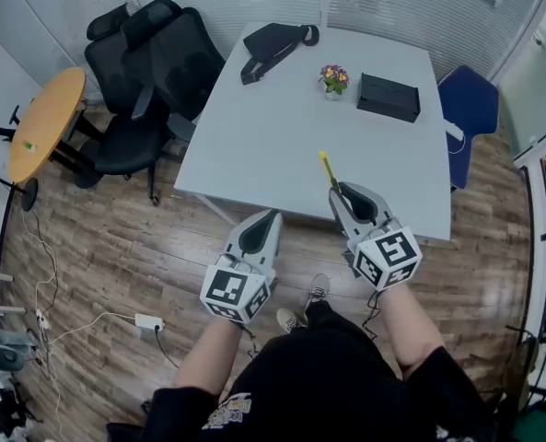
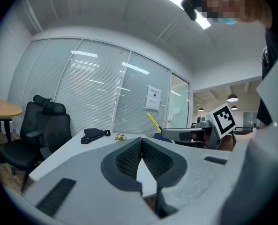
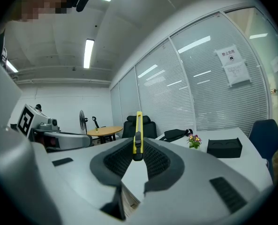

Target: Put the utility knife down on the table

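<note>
A slim yellow utility knife (image 1: 328, 169) sticks out forward from my right gripper (image 1: 342, 191), which is shut on it above the near part of the white table (image 1: 282, 127). In the right gripper view the knife (image 3: 138, 135) stands upright between the closed dark pads. From the left gripper view the knife (image 2: 153, 121) slants up from the right gripper (image 2: 185, 134). My left gripper (image 1: 268, 219) is shut with nothing in it, just off the table's near edge; its pads (image 2: 129, 159) meet at the tips.
On the table's far side lie a black bag (image 1: 274, 44), a small pot of flowers (image 1: 333, 79) and a black box (image 1: 389, 97). Black office chairs (image 1: 153, 63) stand at the left, a blue chair (image 1: 470, 109) at the right, a round wooden table (image 1: 42, 122) far left.
</note>
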`<state>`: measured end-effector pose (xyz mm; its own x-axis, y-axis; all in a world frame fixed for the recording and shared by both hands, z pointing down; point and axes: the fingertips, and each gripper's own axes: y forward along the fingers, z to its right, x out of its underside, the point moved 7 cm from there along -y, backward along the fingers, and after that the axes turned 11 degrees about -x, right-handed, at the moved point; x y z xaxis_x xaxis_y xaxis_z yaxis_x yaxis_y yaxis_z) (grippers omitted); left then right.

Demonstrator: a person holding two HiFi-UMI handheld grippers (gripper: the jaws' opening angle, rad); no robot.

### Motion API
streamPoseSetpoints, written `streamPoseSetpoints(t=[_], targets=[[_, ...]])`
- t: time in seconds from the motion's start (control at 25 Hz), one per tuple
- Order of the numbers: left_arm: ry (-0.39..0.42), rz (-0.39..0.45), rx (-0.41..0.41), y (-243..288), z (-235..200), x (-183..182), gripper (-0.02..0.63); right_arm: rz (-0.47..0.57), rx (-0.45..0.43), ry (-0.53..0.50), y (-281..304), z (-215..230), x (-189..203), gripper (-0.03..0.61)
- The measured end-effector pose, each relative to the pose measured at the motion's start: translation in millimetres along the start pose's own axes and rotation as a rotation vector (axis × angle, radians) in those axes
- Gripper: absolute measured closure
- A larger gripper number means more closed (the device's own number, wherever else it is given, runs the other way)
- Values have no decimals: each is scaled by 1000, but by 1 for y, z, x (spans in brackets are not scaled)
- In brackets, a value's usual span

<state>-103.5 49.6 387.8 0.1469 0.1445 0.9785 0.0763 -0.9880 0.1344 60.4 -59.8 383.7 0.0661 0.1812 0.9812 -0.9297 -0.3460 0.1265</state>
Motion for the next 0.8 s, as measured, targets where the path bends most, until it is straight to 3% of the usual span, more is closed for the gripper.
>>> streamPoseSetpoints(t=[0.8], targets=[[-1,15,-23,95,26,-3,609,5,-10,9,13,108,-6,511]])
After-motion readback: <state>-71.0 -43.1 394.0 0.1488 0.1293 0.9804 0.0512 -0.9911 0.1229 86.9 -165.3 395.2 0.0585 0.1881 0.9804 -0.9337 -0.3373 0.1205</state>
